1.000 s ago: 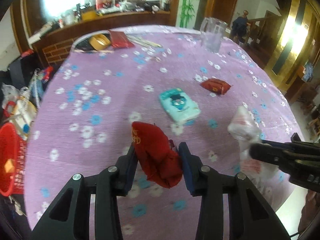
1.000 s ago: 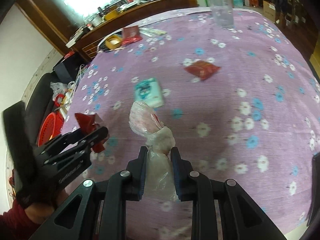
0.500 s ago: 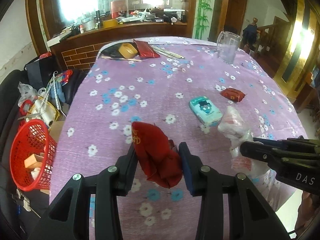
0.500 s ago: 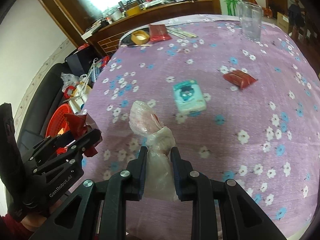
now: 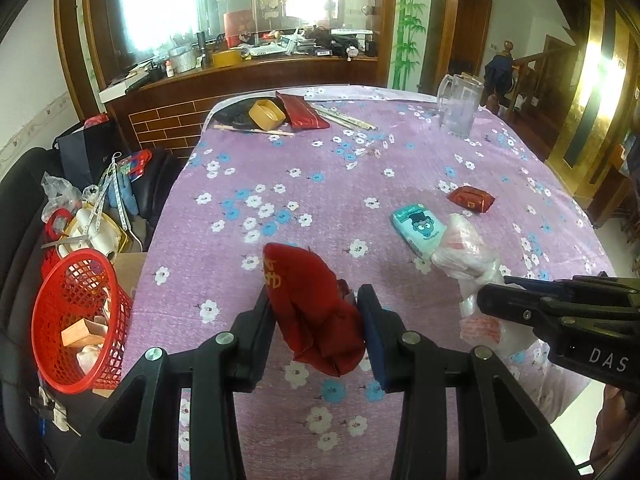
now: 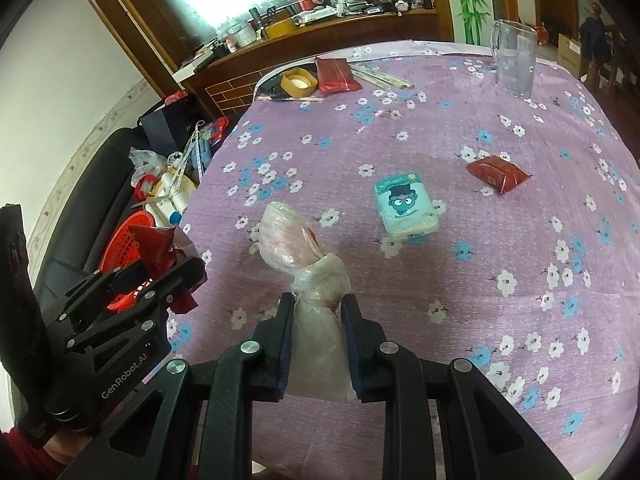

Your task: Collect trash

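Purple floral table (image 5: 320,168), two packets, one tissue pack (image 5: 418,229)

Tissue pack (image 6: 406,208) on table (image 6: 520,220), basket (image 5: 76,320) beside on left.

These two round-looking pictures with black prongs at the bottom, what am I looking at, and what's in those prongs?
No robot here: a person holds a hand-held claw in each hand, each with a wide-angle camera looking along its two fingers. One picture is from the left claw, which grips a crumpled red wrapper. The other is from the right claw, which grips a crumpled clear plastic bag. Each claw also shows at the edge of the other's picture. Below is a table with a purple flowered cloth. On it lie a teal tissue pack, a small red packet and a clear jug. A red basket stands beside the table.
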